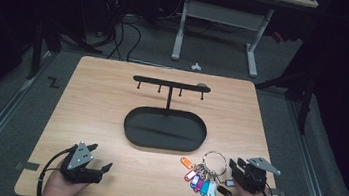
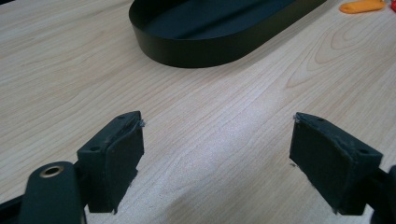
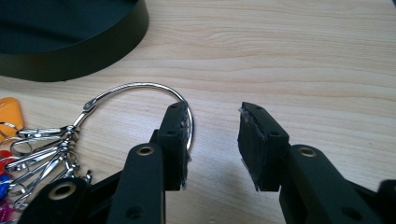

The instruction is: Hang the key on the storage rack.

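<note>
Right gripper: jaws parted to a moderate gap, nothing clamped between them; in the right gripper view the ring runs just outside the left jaw and passes behind it, so the wire lies beside the gap, not inside it; whether the jaw touches the wire cannot be told.

Key bunch: the ring lies flat on the table, ahead and to the left of the right gripper; the tags fan out from the ring toward the person, left of that gripper; the bunch's long axis runs from ring to tags, roughly along the gripper's reach.

Judgement: a small shift left should bring the wire between the jaws; the right hand is far nearer.

Left gripper: jaws spread wide, empty, over bare wood; tray ahead of it; stand beyond the tray.
</note>
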`<state>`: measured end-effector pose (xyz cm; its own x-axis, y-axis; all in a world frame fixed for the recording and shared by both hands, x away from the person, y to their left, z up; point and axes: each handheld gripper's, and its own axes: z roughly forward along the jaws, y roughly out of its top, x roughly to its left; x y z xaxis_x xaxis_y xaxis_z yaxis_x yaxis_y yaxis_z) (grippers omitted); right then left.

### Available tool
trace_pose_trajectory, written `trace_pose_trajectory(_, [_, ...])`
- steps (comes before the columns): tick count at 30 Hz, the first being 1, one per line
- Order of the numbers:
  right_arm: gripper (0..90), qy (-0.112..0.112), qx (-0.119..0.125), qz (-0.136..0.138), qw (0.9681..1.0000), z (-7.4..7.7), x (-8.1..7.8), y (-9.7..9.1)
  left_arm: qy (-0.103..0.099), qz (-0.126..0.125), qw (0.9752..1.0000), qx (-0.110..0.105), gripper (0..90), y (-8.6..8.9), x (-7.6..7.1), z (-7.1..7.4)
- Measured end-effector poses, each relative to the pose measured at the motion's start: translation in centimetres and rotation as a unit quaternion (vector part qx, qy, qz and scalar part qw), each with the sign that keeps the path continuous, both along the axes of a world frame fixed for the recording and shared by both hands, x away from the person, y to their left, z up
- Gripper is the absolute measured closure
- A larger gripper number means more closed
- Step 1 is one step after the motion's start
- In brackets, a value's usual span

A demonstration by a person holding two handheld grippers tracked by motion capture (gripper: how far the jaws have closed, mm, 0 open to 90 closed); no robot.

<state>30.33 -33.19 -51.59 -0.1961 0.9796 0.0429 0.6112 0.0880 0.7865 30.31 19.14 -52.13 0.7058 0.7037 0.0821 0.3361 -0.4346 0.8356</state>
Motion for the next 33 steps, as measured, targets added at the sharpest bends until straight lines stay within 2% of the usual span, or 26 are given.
trace_pose_trajectory(13, [64.8,0.014,0.002,0.043,0.9990,0.0,0.4,1.0,0.004,-0.002,1.0000,0.008,19.1,-0.2,0.0,-0.2])
trace_pose_trajectory(17, [64.7,0.011,0.002,0.050,0.9987,0.1,0.4,1.2,0.005,-0.004,0.9999,0.008,19.1,-0.3,0.0,-0.2])
trace_pose_trajectory(26, [60.5,0.045,0.006,0.064,0.9969,0.1,0.5,2.1,0.007,-0.010,0.9999,0.009,19.1,-0.4,0.0,-0.3])
trace_pose_trajectory(28, [59.3,0.055,-0.009,0.074,0.9957,0.4,0.5,2.6,0.009,-0.012,0.9998,0.011,19.1,-0.5,0.0,-0.4])
trace_pose_trajectory(29, [59.3,0.055,-0.009,0.074,0.9957,0.4,0.5,2.6,0.009,-0.012,0.9998,0.011,19.1,-0.5,0.0,-0.4])
trace_pose_trajectory(30, [58.7,0.058,-0.022,0.081,0.9948,0.6,0.4,2.8,0.010,-0.015,0.9997,0.015,19.1,-0.6,0.0,-0.4])
trace_pose_trajectory(32, [58.7,0.060,-0.026,0.082,0.9945,0.7,0.4,2.9,0.010,-0.016,0.9997,0.016,19.1,-0.6,0.0,-0.4])
trace_pose_trajectory(33, [58.7,0.069,-0.030,0.084,0.9936,0.9,0.2,3.0,0.010,-0.016,0.9997,0.017,19.1,-0.6,0.0,-0.4])
